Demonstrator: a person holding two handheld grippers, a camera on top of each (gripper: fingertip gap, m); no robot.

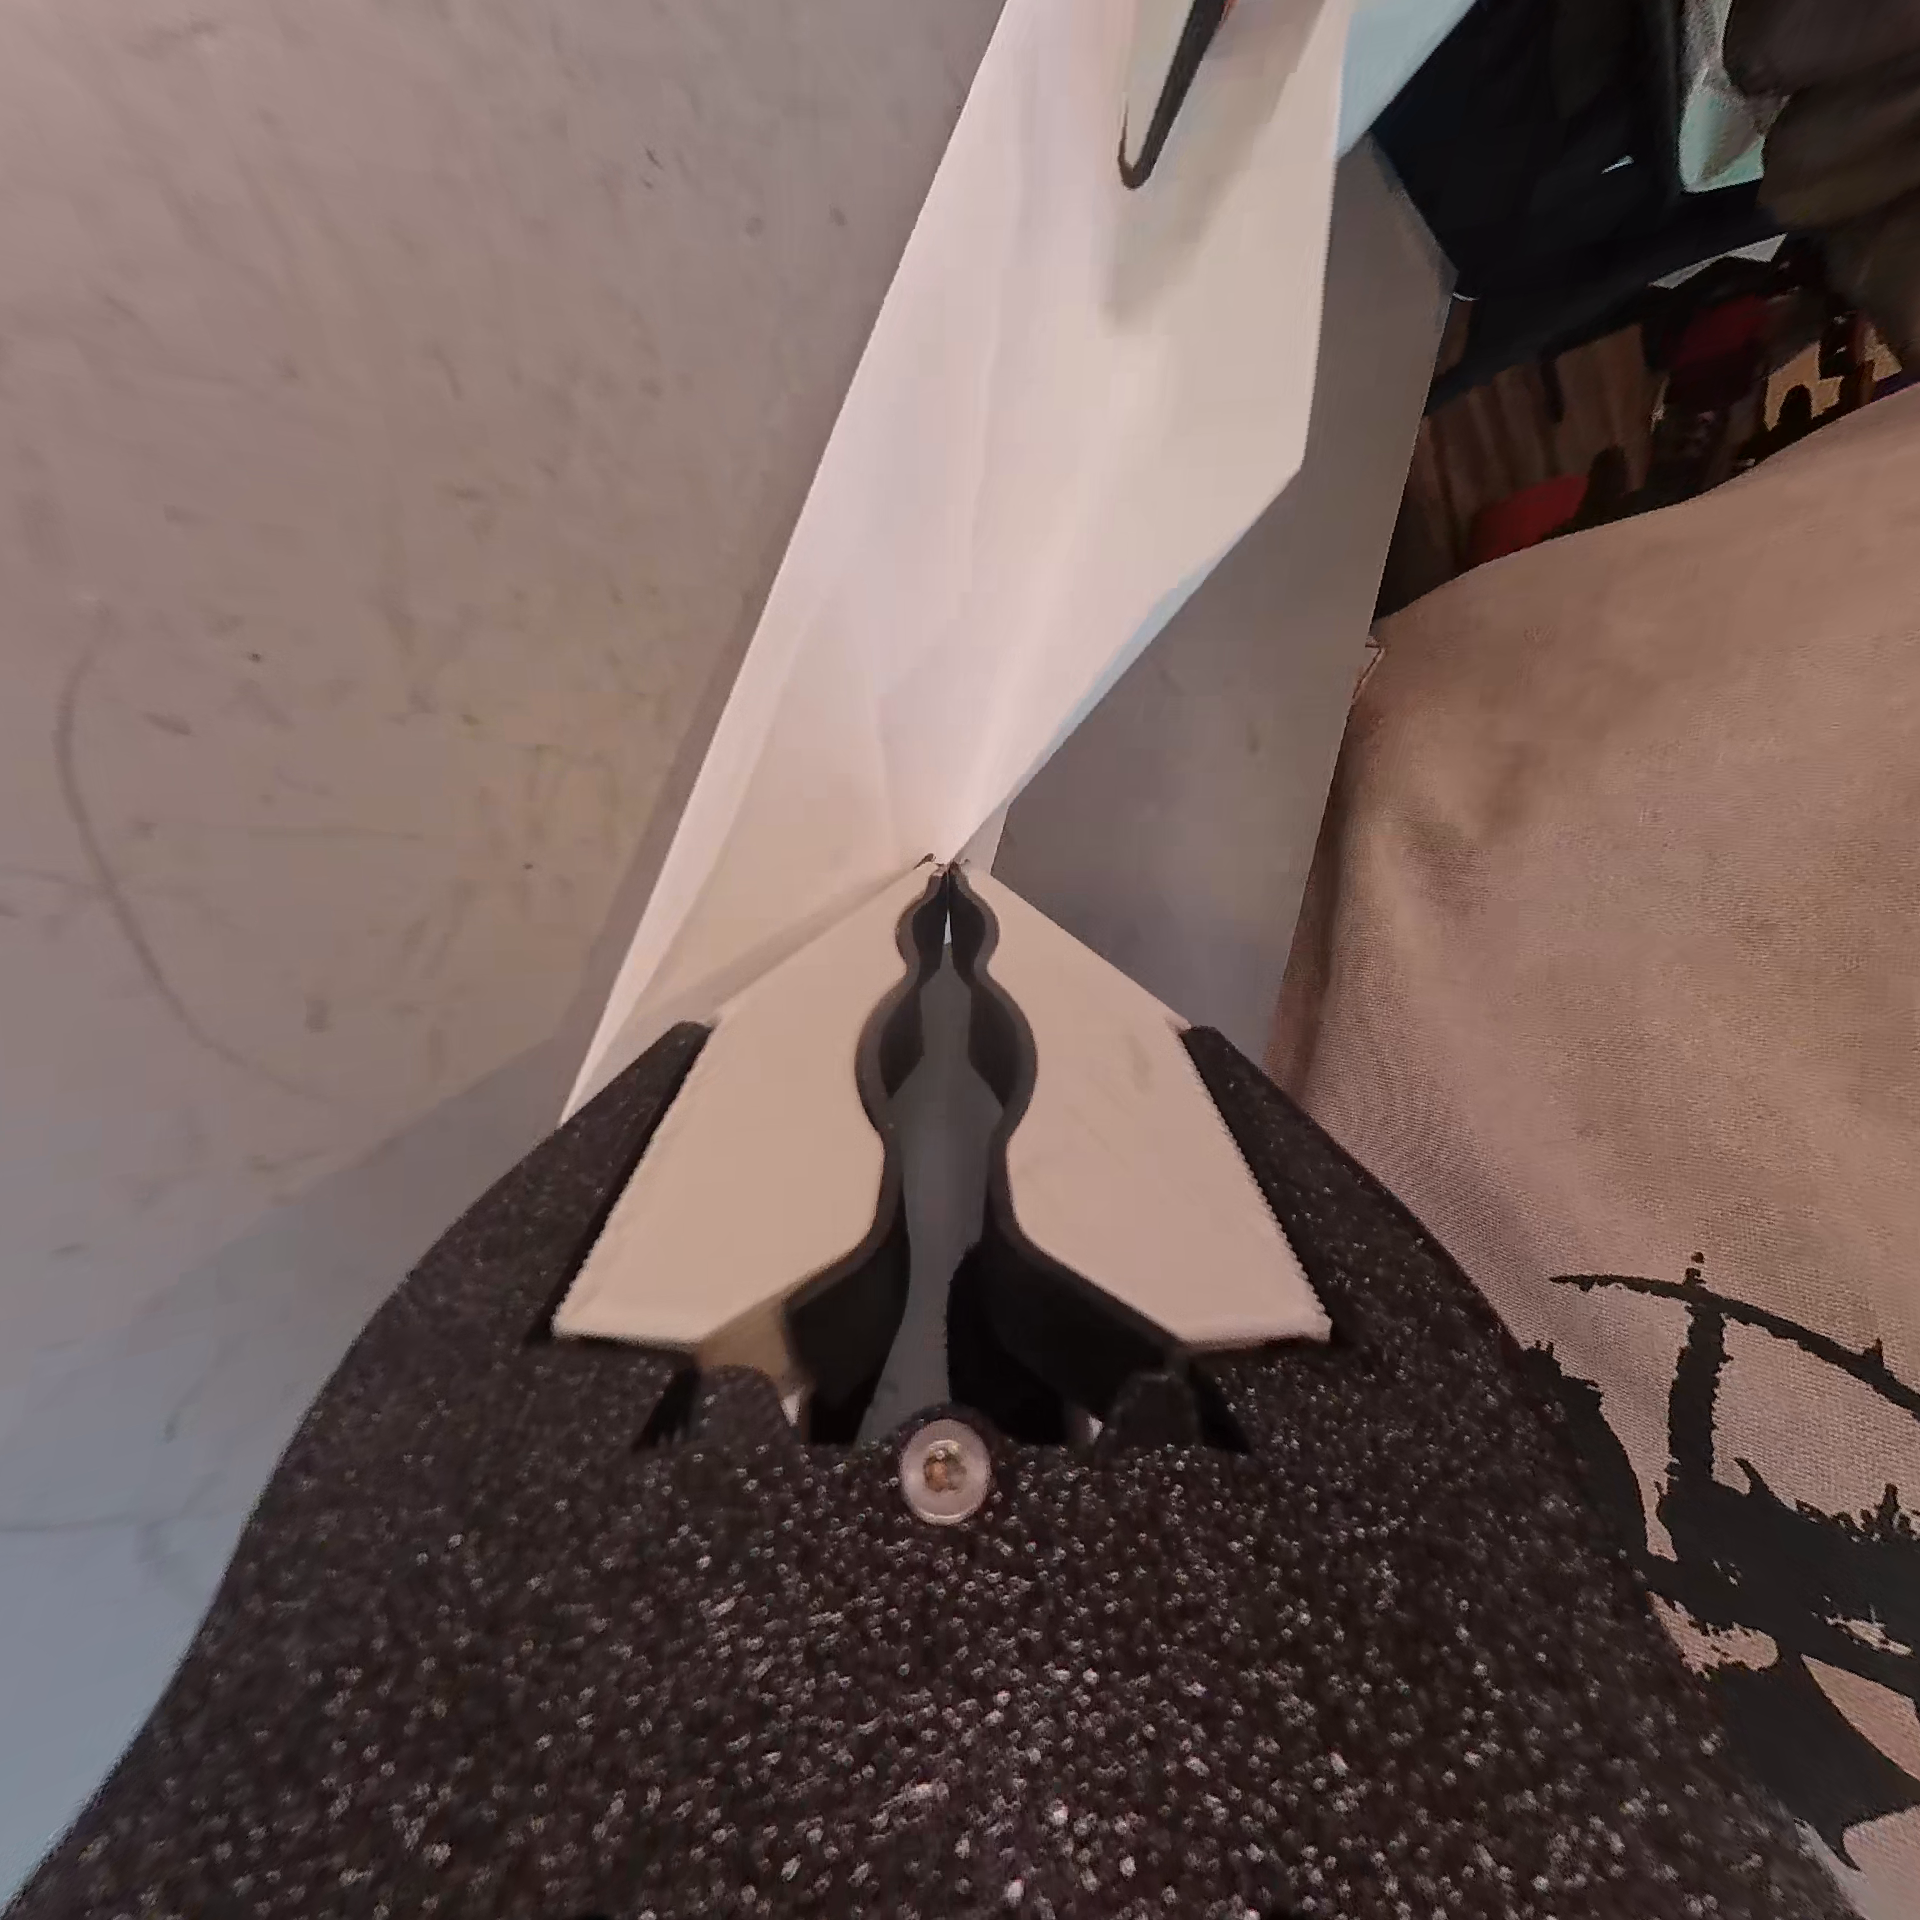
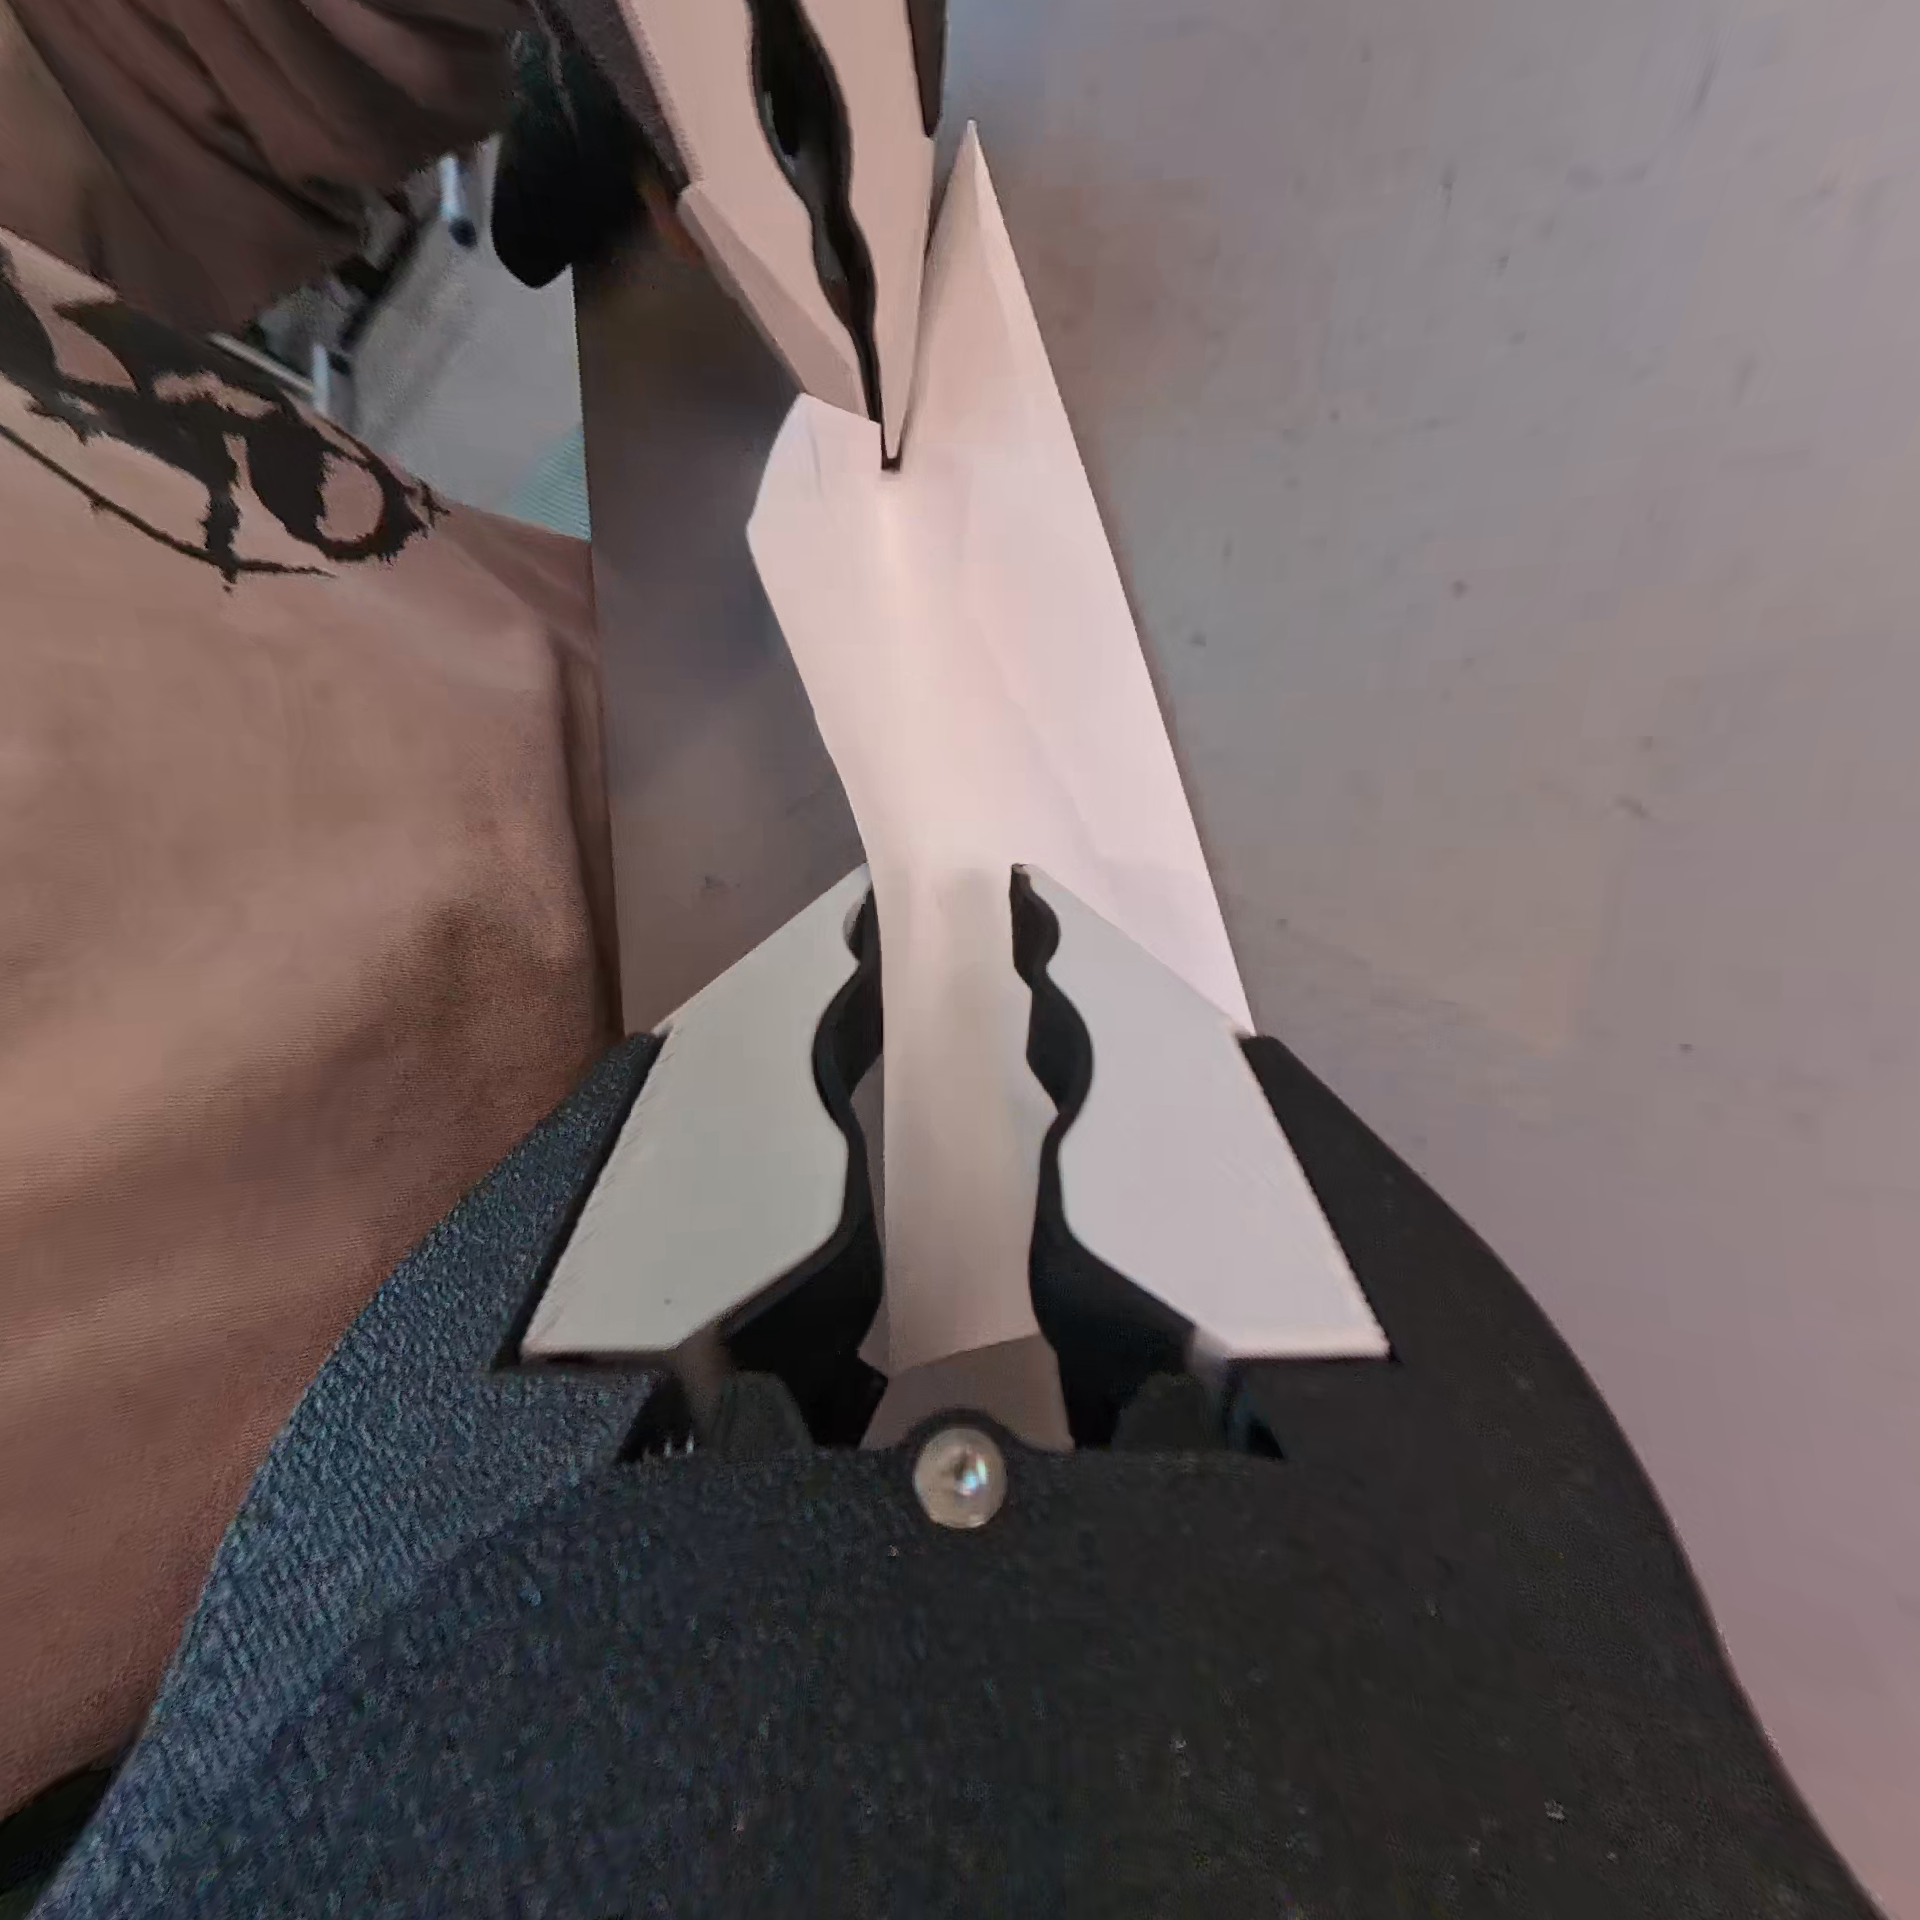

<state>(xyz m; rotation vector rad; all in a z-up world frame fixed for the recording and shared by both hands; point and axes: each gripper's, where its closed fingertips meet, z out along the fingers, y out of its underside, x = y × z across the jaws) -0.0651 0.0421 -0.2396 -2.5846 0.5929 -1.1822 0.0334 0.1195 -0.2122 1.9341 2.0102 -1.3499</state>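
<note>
- Left tongs (image 1: pixel 948 883): pressed together at the tips, pinching the near corner of a white sheet of paper (image 1: pixel 997 582); the sheet rises ahead of the tips, pale scuffed surface (image 1: pixel 364 520) on the left side, a person's beige printed shirt (image 1: pixel 1621 935) on the right.
- Right tongs (image 2: pixel 940 883): spread, paper (image 2: pixel 966 665) passing between the fingers, touching the left one, clear of the right; grip not closed.
- Ahead of the right tongs: left tongs (image 2: pixel 888 452) clamped on the far edge of the sheet.

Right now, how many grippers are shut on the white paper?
1. The left gripper pinches the white paper at its fingertips. The right gripper is open, with the paper lying between its fingers.
</note>
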